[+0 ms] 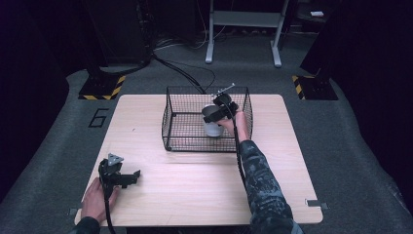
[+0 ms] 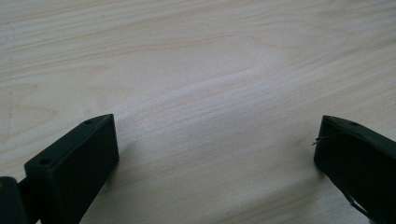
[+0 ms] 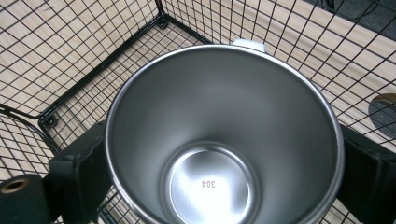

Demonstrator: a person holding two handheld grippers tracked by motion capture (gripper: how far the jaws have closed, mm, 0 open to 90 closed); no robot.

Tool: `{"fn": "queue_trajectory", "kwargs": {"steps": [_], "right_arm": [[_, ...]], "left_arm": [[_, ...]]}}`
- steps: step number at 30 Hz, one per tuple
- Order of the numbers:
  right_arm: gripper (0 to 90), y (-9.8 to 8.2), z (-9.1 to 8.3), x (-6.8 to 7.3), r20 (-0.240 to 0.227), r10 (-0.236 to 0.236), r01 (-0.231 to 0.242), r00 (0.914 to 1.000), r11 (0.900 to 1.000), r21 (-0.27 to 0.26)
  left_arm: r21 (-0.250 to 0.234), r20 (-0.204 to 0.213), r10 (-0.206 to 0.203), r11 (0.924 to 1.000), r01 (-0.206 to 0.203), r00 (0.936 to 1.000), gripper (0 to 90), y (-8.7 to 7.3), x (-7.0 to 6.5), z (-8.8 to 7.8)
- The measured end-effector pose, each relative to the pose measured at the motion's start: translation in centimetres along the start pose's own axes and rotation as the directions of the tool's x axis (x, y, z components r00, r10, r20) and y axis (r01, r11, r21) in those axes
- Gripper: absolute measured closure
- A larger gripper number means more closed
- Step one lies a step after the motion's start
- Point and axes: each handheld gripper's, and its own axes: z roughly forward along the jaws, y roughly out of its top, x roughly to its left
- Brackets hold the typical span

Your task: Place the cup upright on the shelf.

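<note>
Your right gripper (image 1: 220,110) reached into the black wire-mesh basket (image 1: 181,117) and had its jaws clamped on either side of the shiny, round stainless-steel cup (image 3: 224,140); the cup stood upright directly between them, inside the basket, its open mouth facing up. Your left gripper (image 1: 127,178) rested low over the pale wooden table (image 2: 210,70), well apart from the basket; its jaws stood wide apart with bare wood between them.
</note>
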Motion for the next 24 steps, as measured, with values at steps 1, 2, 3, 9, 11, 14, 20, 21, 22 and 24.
{"fn": "queue_trajectory", "kwargs": {"steps": [1, 2, 3, 9, 11, 14, 20, 21, 22, 24], "right_arm": [[6.5, 0.01, 0.14, -0.08, -0.003, -0.005, 0.005, 1.0, 1.0, 0.005], [6.4, 0.02, 0.2, -0.11, -0.002, -0.004, 0.004, 1.0, 1.0, 0.008], [6.5, 0.03, 0.28, -0.15, -0.004, -0.006, 0.007, 1.0, 1.0, 0.009], [6.4, 0.16, 0.74, -0.08, -0.006, 0.014, -0.014, 0.9999, 1.0, 0.024], [6.4, 0.19, 0.88, -0.05, -0.008, 0.022, -0.021, 0.9997, 0.999, 0.027], [6.4, 0.17, 1.03, -0.13, -0.011, 0.011, -0.01, 0.9999, 0.999, 0.037], [6.1, 0.03, 0.81, -0.48, -0.018, 0.025, -0.023, 0.9995, 0.998, 0.066], [6.1, -0.01, 0.73, -0.54, -0.021, 0.024, -0.023, 0.9995, 0.997, 0.069], [6.1, -0.12, 0.68, -0.55, -0.023, 0.032, -0.03, 0.9992, 0.997, 0.075], [6.0, -0.31, 0.56, -0.6, -0.022, 0.027, -0.025, 0.9994, 0.997, 0.072]], "left_arm": [[0.0, 0.0, 0.0, 1.0, 0.0, 1.0, 0.0, 0.0, 0.0, 0.0], [0.0, 0.0, 0.0, 1.0, 0.0, 1.0, 0.0, 0.0, 0.0, 0.0], [0.0, 0.0, 0.0, 1.0, 0.0, 1.0, 0.0, 0.0, 0.0, 0.0], [0.0, 0.0, 0.0, 1.0, 0.0, 1.0, 0.0, 0.0, 0.0, 0.0], [0.0, 0.0, 0.0, 1.0, 0.0, 1.0, 0.0, 0.0, 0.0, 0.0], [0.0, 0.0, 0.0, 1.0, 0.0, 1.0, 0.0, 0.0, 0.0, 0.0], [0.0, 0.0, 0.0, 1.0, 0.0, 1.0, 0.0, 0.0, 0.0, 0.0], [0.0, 0.0, 0.001, 1.0, -0.001, 1.0, 0.0, 0.0, 0.0, 0.0], [0.0, 0.0, 0.0, 1.0, 0.0, 1.0, 0.0, 0.0, 0.0, 0.0], [0.0, 0.0, 0.0, 1.0, 0.0, 1.0, 0.0, 0.0, 0.0, 0.0]]}}
